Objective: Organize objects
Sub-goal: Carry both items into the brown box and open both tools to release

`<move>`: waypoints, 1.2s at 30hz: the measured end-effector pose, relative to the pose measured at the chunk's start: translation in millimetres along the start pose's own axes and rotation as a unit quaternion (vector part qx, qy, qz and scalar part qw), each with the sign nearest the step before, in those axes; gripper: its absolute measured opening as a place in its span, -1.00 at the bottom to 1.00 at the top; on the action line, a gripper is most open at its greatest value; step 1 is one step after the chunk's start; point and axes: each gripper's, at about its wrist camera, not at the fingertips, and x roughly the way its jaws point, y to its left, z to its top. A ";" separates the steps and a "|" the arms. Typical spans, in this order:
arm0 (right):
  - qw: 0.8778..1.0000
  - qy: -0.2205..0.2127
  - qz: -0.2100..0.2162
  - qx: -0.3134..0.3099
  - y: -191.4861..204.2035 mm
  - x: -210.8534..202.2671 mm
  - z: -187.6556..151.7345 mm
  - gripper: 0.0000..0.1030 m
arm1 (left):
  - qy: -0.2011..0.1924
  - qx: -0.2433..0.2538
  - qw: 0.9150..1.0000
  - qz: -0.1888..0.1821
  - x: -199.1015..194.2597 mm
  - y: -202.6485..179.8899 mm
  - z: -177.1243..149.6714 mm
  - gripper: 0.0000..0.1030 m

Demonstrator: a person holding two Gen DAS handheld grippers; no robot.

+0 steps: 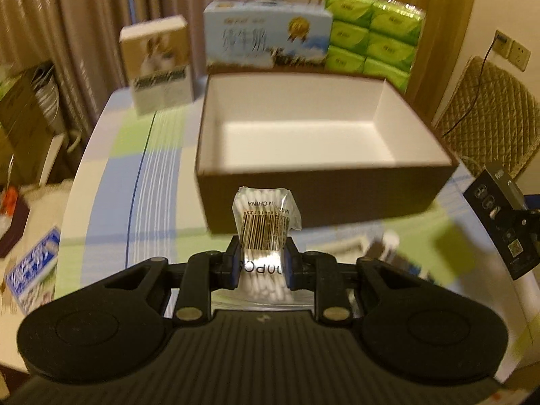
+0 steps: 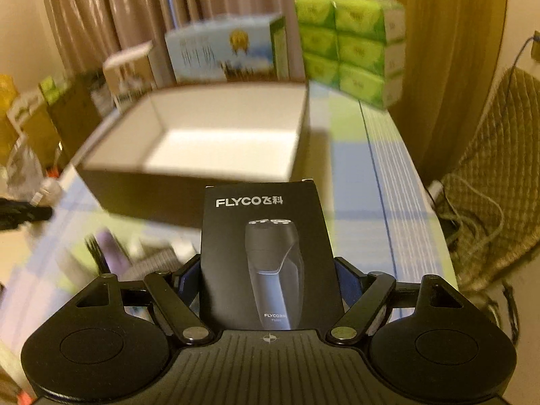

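The left tongs (image 1: 262, 263) are clamped narrow on a clear packet of cotton swabs (image 1: 265, 222), barcode label facing the camera, the packet standing up between the blue pads (image 1: 235, 263). The packet is held off the table, at 6 o'clock of the open box (image 1: 324, 182).

The right tongs (image 2: 268, 280) stand wide and grip a black shaver carton (image 2: 266, 253) by its two sides; the carton is upright, printed face to the camera, showing a picture of a shaver. It too is held just short of the open box (image 2: 189, 182), at the box's 6 o'clock in the right wrist view. In the left wrist view the same shaver carton (image 1: 499, 222) appears at 3 o'clock of the box.

The open box is dark brown outside and white inside; nothing shows in the part of its interior that is visible. It rests on a table (image 1: 141, 168) covered in a blue, green and white check cloth.

Beyond the box, at 12 o'clock, stands a pale blue carton (image 1: 266, 37). At 11 o'clock is a smaller beige carton (image 1: 158, 64); at 1 o'clock, a stack of green tissue packs (image 1: 374, 40). Curtains (image 1: 84, 17) hang behind. A quilted chair (image 1: 489, 114) stands at 3 o'clock of the table. Small items on the table near the tongs are too blurred to identify.
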 end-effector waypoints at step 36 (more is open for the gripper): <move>0.993 0.007 -0.116 0.022 30.4 201.5 132.8 0.51 | 0.063 0.032 0.998 0.001 191.4 6.2 130.1 -0.60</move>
